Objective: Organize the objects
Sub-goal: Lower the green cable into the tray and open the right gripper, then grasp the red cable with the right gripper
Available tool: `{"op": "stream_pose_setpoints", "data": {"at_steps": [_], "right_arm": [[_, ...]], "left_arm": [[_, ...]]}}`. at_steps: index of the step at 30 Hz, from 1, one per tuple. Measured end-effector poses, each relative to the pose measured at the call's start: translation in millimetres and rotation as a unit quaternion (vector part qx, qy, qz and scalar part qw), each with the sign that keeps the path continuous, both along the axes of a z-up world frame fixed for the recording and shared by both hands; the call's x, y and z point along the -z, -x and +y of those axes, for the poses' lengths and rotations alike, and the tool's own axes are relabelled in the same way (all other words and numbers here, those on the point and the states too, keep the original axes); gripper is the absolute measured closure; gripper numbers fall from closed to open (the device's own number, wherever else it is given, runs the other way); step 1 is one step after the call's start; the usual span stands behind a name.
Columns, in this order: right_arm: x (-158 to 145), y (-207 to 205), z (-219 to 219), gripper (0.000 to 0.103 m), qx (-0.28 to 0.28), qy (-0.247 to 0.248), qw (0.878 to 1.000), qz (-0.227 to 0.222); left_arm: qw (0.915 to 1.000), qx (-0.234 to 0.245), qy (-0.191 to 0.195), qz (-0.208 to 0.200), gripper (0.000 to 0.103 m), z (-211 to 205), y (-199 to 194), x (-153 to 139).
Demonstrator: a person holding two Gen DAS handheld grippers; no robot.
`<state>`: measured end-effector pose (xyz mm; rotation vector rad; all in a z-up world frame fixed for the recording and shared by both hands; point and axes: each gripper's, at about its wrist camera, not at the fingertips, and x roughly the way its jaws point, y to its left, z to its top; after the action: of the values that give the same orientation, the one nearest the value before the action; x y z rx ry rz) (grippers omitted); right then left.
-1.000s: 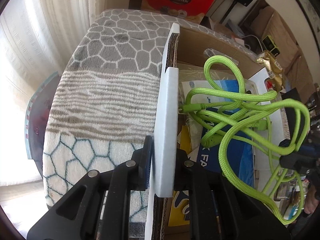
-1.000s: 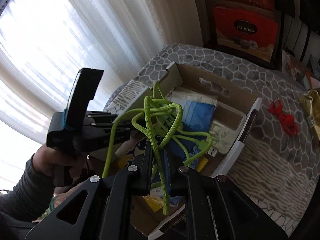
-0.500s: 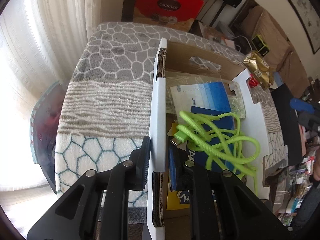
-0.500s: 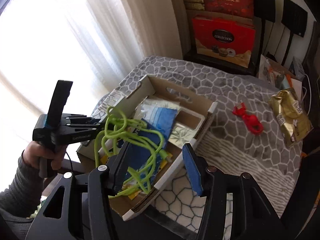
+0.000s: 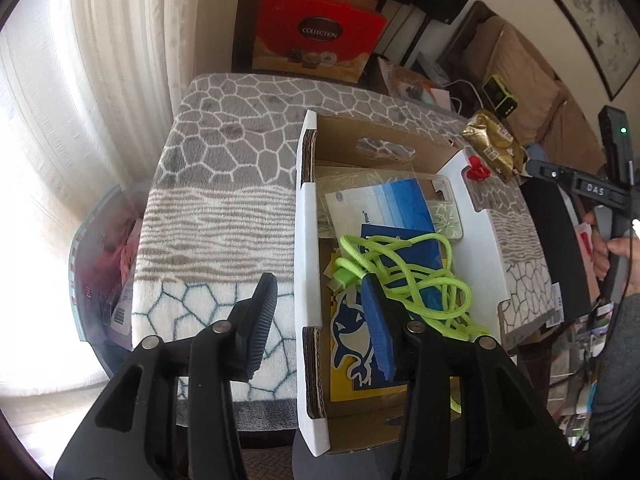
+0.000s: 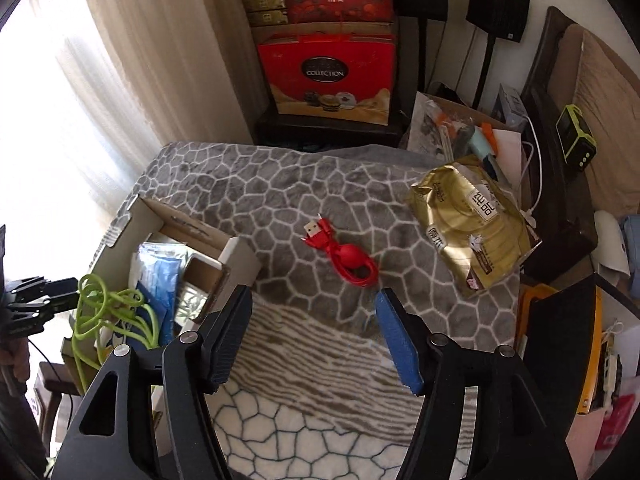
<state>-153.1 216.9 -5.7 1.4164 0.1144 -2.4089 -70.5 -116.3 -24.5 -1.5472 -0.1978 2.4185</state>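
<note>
A cardboard box (image 5: 308, 216) stands on a grey patterned blanket (image 5: 224, 184). A lime green cable (image 5: 404, 276) lies loose inside it on blue packets; it also shows in the right wrist view (image 6: 108, 312). My left gripper (image 5: 320, 320) is open, its fingers astride the box's white left wall without touching it. My right gripper (image 6: 312, 336) is open and empty above the blanket (image 6: 304, 208). A coiled red cable (image 6: 344, 256) lies beyond it, and a gold snack bag (image 6: 472, 228) at the right. The box (image 6: 132, 220) is at the left.
A red "Collection" gift box (image 6: 328, 76) stands behind the table, with stacked boxes above. Clutter and a green device (image 6: 576, 136) lie at the right. Curtains (image 5: 100, 80) hang at the left. The gold bag (image 5: 492, 144) and red cable (image 5: 478, 170) lie past the box's far side.
My right gripper opened and dropped the green cable into the box, then drew back to the right over the blanket. My left gripper let go of the box's white wall and opened.
</note>
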Motion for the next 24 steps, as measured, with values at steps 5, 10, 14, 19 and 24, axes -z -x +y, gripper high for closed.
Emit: {"op": "stream_pose_setpoints", "data": {"at_steps": [5, 10, 14, 19, 24], "right_arm": [[13.5, 12.8, 0.6, 0.037, 0.007, -0.025, 1.000, 0.005], [29.0, 29.1, -3.7, 0.037, 0.004, -0.044, 0.999, 0.000], [41.5, 45.3, -9.1, 0.033, -0.006, -0.053, 0.999, -0.008], [62.7, 59.9, -19.3, 0.033, -0.026, -0.080, 0.996, -0.023], [85.8, 69.3, -26.9, 0.034, -0.037, -0.105, 0.993, -0.039]], "left_arm": [[0.9985, 0.023, 0.048, -0.012, 0.063, 14.4, 1.6, 16.4], [0.9982, 0.034, 0.039, -0.030, 0.070, 24.9, 3.9, 37.3], [0.9984, 0.028, 0.042, -0.027, 0.071, 27.1, 8.2, 43.6], [0.9986, 0.017, 0.040, -0.030, 0.072, 27.8, 13.5, 50.5], [0.9992, 0.004, 0.023, -0.034, 0.071, 24.3, 17.8, 50.2]]}}
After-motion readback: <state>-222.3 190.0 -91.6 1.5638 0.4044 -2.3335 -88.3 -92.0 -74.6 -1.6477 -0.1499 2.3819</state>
